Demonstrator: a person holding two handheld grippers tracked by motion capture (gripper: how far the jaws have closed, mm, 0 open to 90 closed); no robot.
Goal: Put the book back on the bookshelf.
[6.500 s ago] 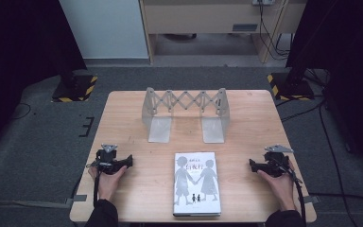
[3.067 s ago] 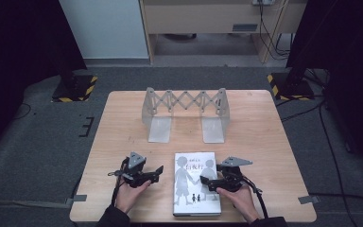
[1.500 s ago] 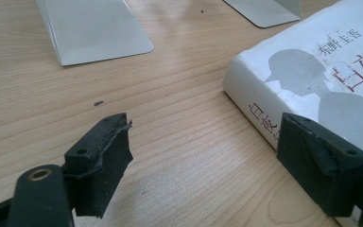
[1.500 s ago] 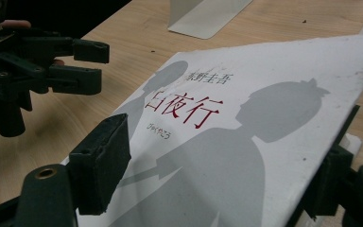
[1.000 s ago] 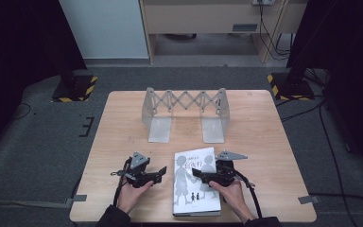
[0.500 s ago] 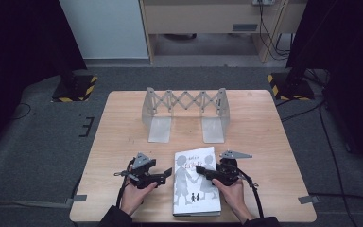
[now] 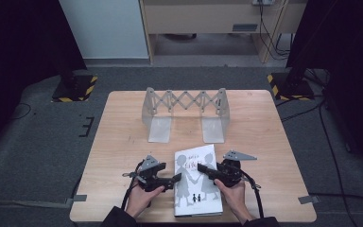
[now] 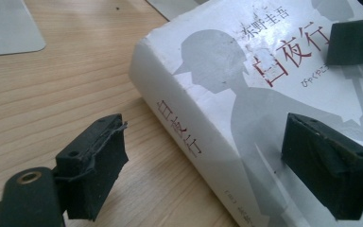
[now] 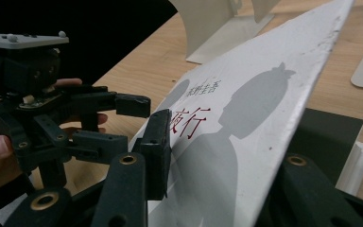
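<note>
1. book (image 7: 196, 181) lies at the near edge of the table (image 7: 123, 142), between the 2 grippers; its front cover is lifted off the page block on the right side.
2. right gripper (image 7: 212, 171): jaws have just been closing and now pinch the raised cover, 1 pad on its face, the other under it.
3. left gripper (image 8: 203, 156): jaws wide and have just been opening, straddling the spine corner, not pressing.
4. handling, judged: thick paperback, moderately heavy; the cover is thin, bends and could crease or slip. better hold is across spine and block.
5. writing: red "白夜行" on cover and spine, "東野圭吾" above; silhouette figures.
6. folding metal bookend rack (image 7: 185, 113) stands at the far middle of the table.
</note>
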